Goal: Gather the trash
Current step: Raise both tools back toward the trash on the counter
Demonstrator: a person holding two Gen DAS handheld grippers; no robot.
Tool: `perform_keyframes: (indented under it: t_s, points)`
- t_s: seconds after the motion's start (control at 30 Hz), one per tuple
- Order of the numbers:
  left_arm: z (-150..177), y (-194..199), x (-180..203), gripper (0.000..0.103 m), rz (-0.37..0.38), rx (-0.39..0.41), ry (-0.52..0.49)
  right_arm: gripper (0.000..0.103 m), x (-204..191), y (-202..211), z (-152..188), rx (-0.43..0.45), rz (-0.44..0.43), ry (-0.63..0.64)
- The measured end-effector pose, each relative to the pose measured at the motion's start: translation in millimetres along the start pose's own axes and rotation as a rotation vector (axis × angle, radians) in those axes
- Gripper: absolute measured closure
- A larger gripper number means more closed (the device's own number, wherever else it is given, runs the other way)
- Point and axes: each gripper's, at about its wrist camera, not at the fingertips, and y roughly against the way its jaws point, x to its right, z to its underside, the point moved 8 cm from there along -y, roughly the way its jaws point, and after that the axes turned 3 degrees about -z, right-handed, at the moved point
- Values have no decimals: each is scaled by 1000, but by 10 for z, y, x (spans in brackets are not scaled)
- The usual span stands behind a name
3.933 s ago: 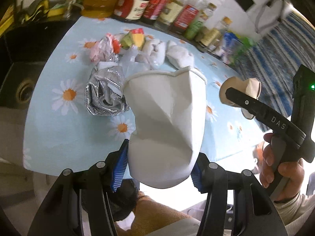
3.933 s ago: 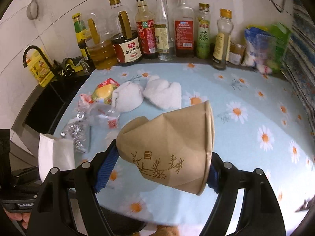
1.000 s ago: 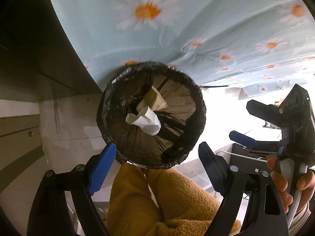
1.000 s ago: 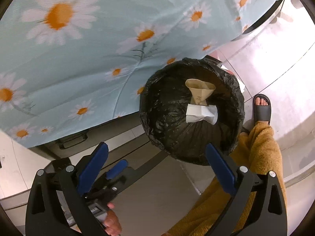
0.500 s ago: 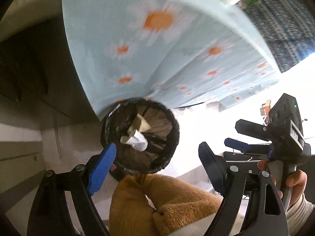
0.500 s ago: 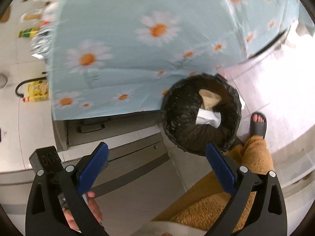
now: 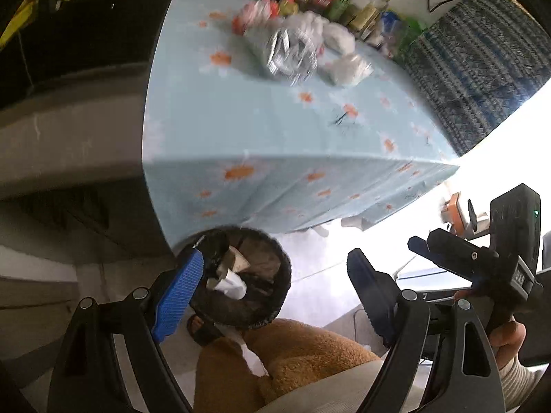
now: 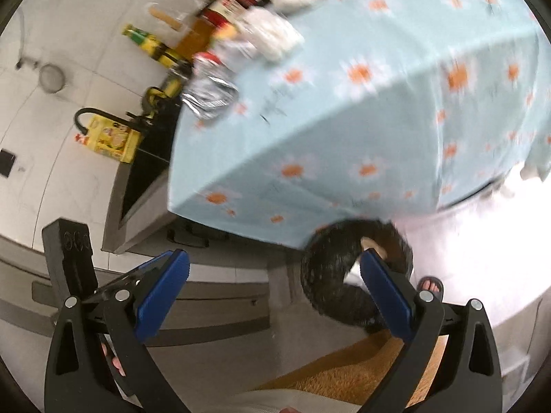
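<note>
Crumpled trash heaped on the bench point(image 7: 275, 127): shiny foil wrapper point(image 7: 291, 56), white tissue wads point(image 7: 344, 67). Down on the floor, black-lined bin point(image 7: 275, 296) with two crushed paper cups point(image 7: 234, 272). Left gripper point(image 7: 272, 282) and right gripper point(image 8: 275, 275) fingers wide, empty.

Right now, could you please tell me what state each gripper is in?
Left gripper: open, holding nothing.
Right gripper: open, holding nothing.

The tablecloth point(image 7: 275, 130) was pale blue with white-and-orange daisies; the bin liner point(image 8: 323, 275) was black; the gripper pads point(image 8: 162, 285) were blue.
</note>
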Motion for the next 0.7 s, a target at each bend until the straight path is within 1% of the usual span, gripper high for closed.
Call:
perform_keyframes:
  t_s: [0.1, 0.2, 0.33, 0.47, 0.57, 0.7]
  points:
    - [-171, 162, 97, 20, -1, 42, -31, 5, -91, 103, -111, 36, -1, 49]
    - [-298, 282, 181, 20, 7, 71, -45, 5, -201, 258, -299, 76, -4, 97]
    - [-522, 385, 290, 20, -6, 118, -55, 5, -271, 364, -544, 111, -1, 148]
    - [-738, 394, 351, 20, -29, 140, -48, 7, -298, 402, -817, 135, -5, 212]
    - [-888, 360, 387, 20, -42, 147, -28, 7, -308, 435, -1086, 169, -30, 254]
    - [-1068, 276, 390, 20, -80, 145, 8, 7, -267, 339, -1410, 154, -29, 308]
